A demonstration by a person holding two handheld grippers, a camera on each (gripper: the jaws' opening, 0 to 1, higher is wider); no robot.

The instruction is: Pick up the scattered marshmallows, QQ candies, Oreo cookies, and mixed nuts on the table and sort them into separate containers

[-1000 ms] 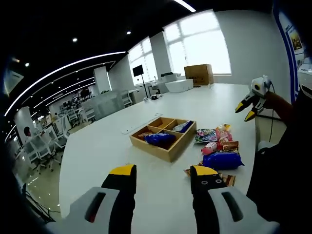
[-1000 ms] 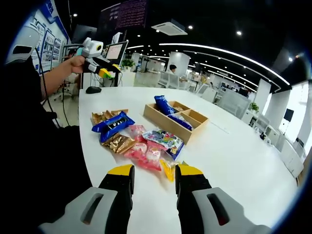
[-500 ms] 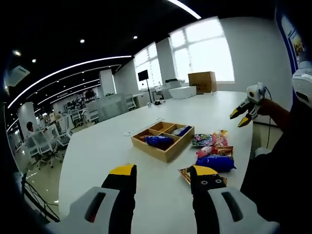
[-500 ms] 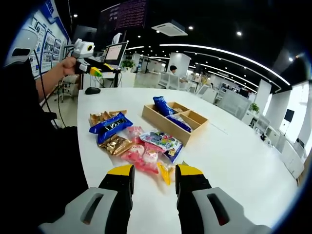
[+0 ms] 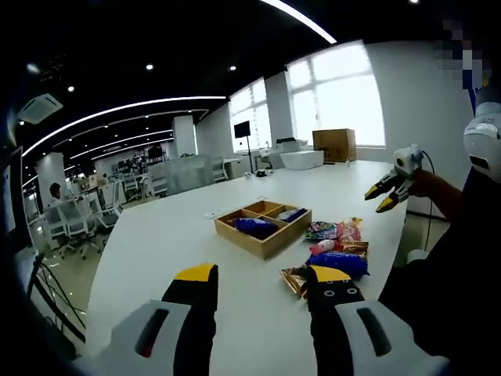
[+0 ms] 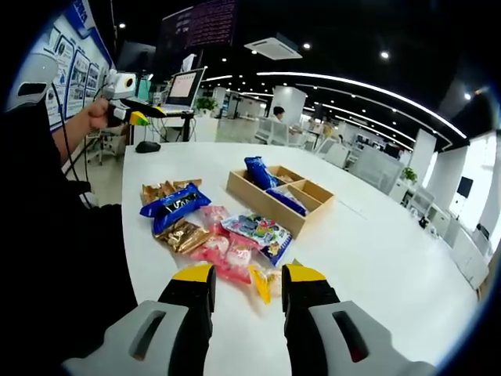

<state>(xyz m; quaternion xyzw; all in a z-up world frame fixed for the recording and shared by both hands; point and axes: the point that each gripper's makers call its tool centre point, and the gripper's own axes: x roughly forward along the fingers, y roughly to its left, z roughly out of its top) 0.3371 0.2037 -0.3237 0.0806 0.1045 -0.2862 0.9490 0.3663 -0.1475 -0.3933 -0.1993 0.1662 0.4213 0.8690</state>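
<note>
Snack packets lie in a heap on the white table (image 6: 376,258): a blue Oreo packet (image 6: 176,207), gold nut packets (image 6: 180,233), pink marshmallow packets (image 6: 223,252) and a colourful candy packet (image 6: 258,229). Behind them stands a wooden divided tray (image 6: 257,199) holding a blue packet (image 6: 258,168). My right gripper (image 6: 247,274) is open above the heap's near end, where a small yellow packet (image 6: 261,283) lies just past its jaws. My left gripper (image 5: 262,276) is open above the table, short of the heap (image 5: 337,252) and the tray (image 5: 254,244). The right gripper (image 5: 381,194) is held in a hand at the right.
The person's dark sleeve and body (image 6: 70,235) stand at the table's edge beside the heap. The left gripper (image 6: 129,113) is raised in a hand at the far left. A black mouse-like object (image 6: 147,146) lies at the table's far corner. Office desks and chairs stand beyond.
Both views have shifted with the hands: the left gripper has pulled back and up from the tray and heap, and the right gripper has drifted slightly. The packets lie where they were.
</note>
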